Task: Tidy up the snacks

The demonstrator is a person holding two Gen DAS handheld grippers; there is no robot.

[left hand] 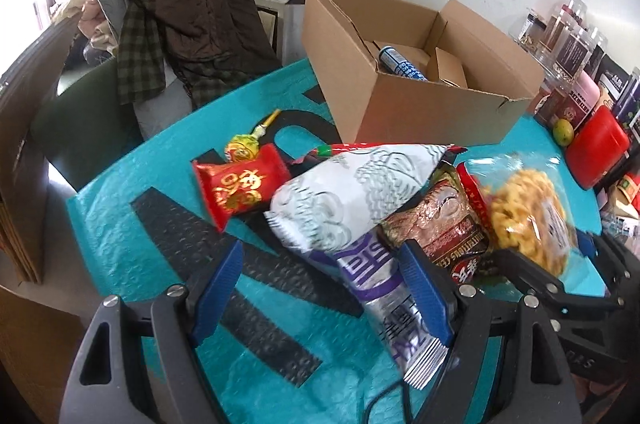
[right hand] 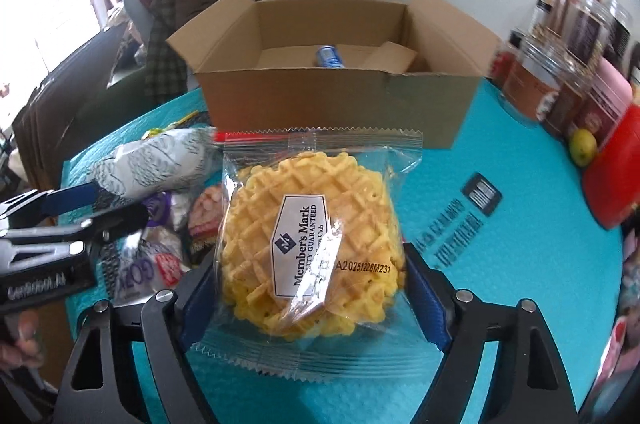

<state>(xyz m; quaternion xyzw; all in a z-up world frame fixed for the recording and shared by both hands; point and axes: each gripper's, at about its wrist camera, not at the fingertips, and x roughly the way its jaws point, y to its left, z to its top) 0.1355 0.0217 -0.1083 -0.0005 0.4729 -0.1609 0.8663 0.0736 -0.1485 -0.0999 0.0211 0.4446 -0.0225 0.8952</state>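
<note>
Cardboard box [right hand: 332, 103], flaps open, stands at the far side of the teal mat [right hand: 500, 264]. Inside, only one blue-and-white cylindrical package [right hand: 330, 57] is visible, lying on the bottom. The rest of the floor looks bare from here, so packing seems barely started.

Left on the mat, all outside the box:
- waffle in clear Member's Mark wrapper [right hand: 308, 240], nearest the right gripper
- white-and-purple snack bag [left hand: 352, 207], long, lying slantwise
- brown foil packet [left hand: 436, 220], partly under the white bag
- red-and-gold candy pack [left hand: 240, 187]
- lollipop [left hand: 244, 147] just beyond the red pack

Right gripper [right hand: 310, 284]: fingers bracket the waffle pack on both sides; the blue pads sit against the wrapper's edges, appearing to pinch it. Pack rests flat on the mat, not lifted.

Left gripper [left hand: 320, 288]: fingers spread wide over the mat, the tail end of the white-and-purple bag lying between them beside the right-hand pad. No squeeze visible on the foil.

Jars [right hand: 560, 71], a red container [right hand: 612, 175] and a green fruit [right hand: 582, 145] line the right edge; whether these count as snacks is unclear.

Judgement: early stage. One item boxed, five still loose. Waffle is probably next to go.
</note>
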